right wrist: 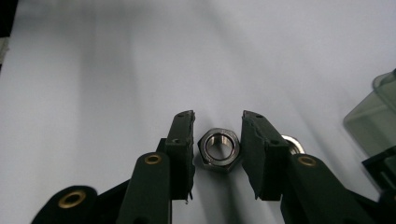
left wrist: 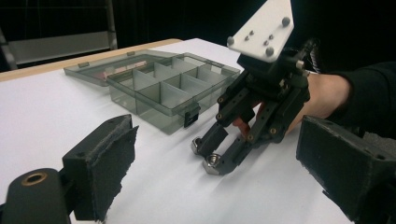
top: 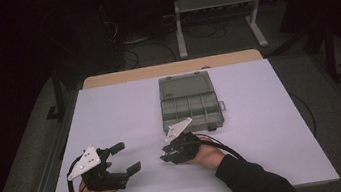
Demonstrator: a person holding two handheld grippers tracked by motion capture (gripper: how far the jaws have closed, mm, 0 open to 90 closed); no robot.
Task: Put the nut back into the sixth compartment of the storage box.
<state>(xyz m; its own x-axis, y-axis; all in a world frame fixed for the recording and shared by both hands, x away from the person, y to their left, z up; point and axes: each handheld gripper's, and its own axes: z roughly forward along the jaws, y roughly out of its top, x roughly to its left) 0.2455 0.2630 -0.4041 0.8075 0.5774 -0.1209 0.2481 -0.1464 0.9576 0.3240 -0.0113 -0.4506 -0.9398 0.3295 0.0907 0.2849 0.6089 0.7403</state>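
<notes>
A steel hex nut (right wrist: 219, 150) lies flat on the white table (top: 110, 114), between the jaws of my right gripper (right wrist: 218, 117). The jaws stand close on either side of it, with a thin gap on the left. A second nut (right wrist: 293, 143) lies just outside the right jaw. In the left gripper view both nuts (left wrist: 211, 164) sit at the tips of the right gripper (left wrist: 205, 154), which tilts down to the table. My left gripper (top: 126, 157) hovers wide open to the left, holding nothing and facing the right gripper (top: 165, 157).
A clear grey compartment box (top: 192, 110) with its lid (top: 185, 85) laid open stands just beyond the right gripper, its compartments looking empty. A corner of the box (right wrist: 373, 116) is close to the right jaw. Table edges run near both forearms.
</notes>
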